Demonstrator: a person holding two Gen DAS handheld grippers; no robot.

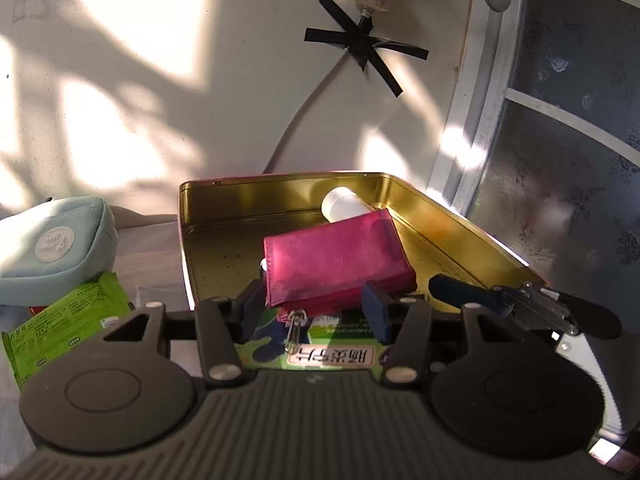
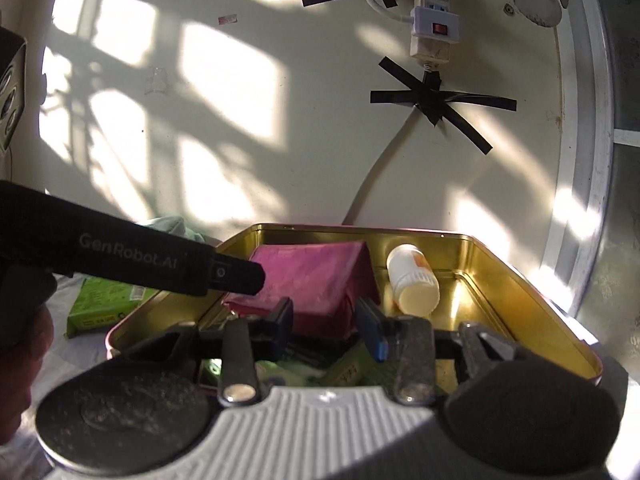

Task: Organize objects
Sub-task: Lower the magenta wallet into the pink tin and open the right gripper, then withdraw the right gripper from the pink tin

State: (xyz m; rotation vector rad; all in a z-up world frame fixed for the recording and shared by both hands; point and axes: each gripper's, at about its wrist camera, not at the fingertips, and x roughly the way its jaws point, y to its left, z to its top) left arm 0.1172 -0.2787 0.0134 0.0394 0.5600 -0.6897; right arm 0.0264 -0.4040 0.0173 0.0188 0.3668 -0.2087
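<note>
A gold tin tray (image 1: 216,216) (image 2: 500,264) holds a pink wallet (image 1: 336,258) (image 2: 312,280) and a white pill bottle (image 1: 346,204) (image 2: 414,280) lying on its side. My left gripper (image 1: 316,306) has its jaws on either side of the wallet's near edge, above a green and white box (image 1: 332,344); whether they press the wallet is unclear. My right gripper (image 2: 324,324) stands open over the tray's near part, just in front of the wallet. The left gripper's black body (image 2: 120,256) crosses the right wrist view.
A pale blue pouch (image 1: 56,240) and a green packet (image 1: 68,320) (image 2: 104,304) lie left of the tray. A wall with a taped cable (image 1: 360,44) and power strip (image 2: 434,28) stands behind. A frosted window (image 1: 560,120) is at right.
</note>
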